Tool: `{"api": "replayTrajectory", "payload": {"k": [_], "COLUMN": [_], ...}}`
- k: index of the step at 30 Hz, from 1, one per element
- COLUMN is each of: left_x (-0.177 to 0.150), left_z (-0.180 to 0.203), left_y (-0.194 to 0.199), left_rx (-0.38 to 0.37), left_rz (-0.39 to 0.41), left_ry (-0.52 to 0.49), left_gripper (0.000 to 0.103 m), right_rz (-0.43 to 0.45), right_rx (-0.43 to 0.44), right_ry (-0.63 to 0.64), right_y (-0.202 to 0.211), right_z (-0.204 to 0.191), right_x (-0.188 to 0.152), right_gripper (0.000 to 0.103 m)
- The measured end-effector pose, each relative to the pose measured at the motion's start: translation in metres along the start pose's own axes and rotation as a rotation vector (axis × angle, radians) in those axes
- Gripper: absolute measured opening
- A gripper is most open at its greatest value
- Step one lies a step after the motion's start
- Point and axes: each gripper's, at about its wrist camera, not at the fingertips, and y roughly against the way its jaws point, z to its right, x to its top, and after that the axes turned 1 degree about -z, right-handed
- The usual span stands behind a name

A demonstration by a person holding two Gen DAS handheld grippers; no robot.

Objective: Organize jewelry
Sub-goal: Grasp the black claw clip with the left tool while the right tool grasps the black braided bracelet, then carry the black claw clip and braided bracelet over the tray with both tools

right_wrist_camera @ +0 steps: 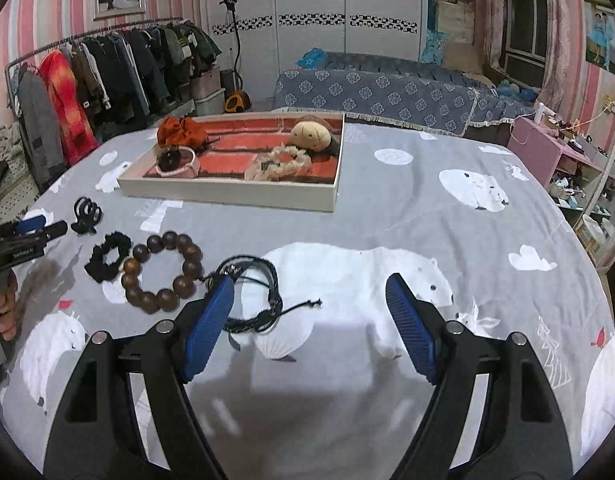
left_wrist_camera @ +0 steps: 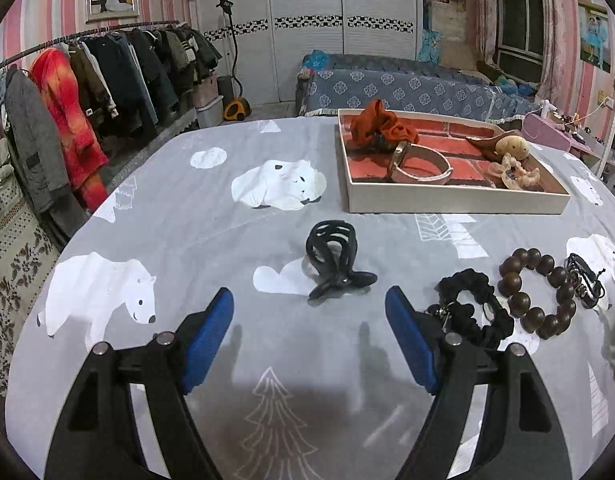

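Jewelry lies on the bear-print sheet: a black hair claw at twelve o'clock of the left gripper, whose jaws are spread and empty. Right gripper is also released, with a black cord bracelet by its ten-o'clock finger.

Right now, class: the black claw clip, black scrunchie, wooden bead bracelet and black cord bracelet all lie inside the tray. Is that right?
Not right. All four, the black claw clip, black scrunchie, wooden bead bracelet and black cord bracelet, lie on the bedspread outside the tray; the left wrist view shows it.
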Motion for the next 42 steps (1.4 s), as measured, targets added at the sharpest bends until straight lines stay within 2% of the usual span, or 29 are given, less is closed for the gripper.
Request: {"api": "replayTrajectory", "payload": {"k": [9, 18, 21, 22, 23, 24, 25, 26, 28, 29, 34, 35, 42], "left_x": [-0.001, 0.015, 0.022, 0.023, 0.025, 0.028, 0.029, 0.030, 0.031, 0.032, 0.031, 0.031, 0.031], "left_z": [0.000, 0.003, 0.009, 0.011, 0.012, 0.013, 0.012, 0.011, 0.009, 0.007, 0.004, 0.004, 0.004], "left_y": [-0.005, -0.041, -0.053, -0.056, -0.060, -0.067, -0.072, -0.077, -0.079, -0.080, -0.077, -0.077, -0.074], "left_rx": [-0.004, -0.007, -0.003, 0.002, 0.006, 0.008, 0.003, -0.013, -0.042, -0.046, -0.065, -0.069, -0.071], "left_rz": [-0.013, -0.075, -0.095, -0.097, -0.100, -0.112, -0.121, -0.135, -0.137, -0.134, -0.119, -0.118, -0.096], "left_ry": [-0.014, -0.023, -0.052, -0.059, -0.064, -0.070, -0.070, -0.068, -0.058, -0.055, -0.042, -0.040, -0.032], "left_gripper": [0.077, 0.077, 0.079, 0.079, 0.079, 0.076, 0.071, 0.056, 0.045, 0.035, 0.025, 0.008, 0.007], "right_rz": [-0.080, -0.179, -0.194, -0.192, -0.190, -0.189, -0.187, -0.183, -0.169, -0.163, -0.158, -0.157, -0.144], "right_rx": [-0.050, -0.081, -0.054, -0.050, -0.074, -0.106, -0.123, -0.129, -0.129, -0.124, -0.090, -0.086, -0.063], "right_ry": [0.037, 0.076, 0.084, 0.090, 0.103, 0.115, 0.116, 0.107, 0.100, 0.094, 0.087, 0.088, 0.073], "right_y": [-0.032, -0.081, -0.093, -0.095, -0.100, -0.106, -0.109, -0.116, -0.122, -0.124, -0.124, -0.124, -0.123], "right_z": [-0.010, -0.014, -0.013, -0.014, -0.013, -0.013, -0.011, -0.008, -0.004, -0.002, 0.001, 0.001, 0.002], "right_x": [0.002, 0.012, 0.019, 0.022, 0.027, 0.032, 0.035, 0.039, 0.042, 0.043, 0.044, 0.045, 0.044], "right_gripper": [0.077, 0.074, 0.062, 0.046, 0.021, 0.011, 0.008, 0.008, 0.008, 0.008, 0.009, 0.009, 0.009]}}
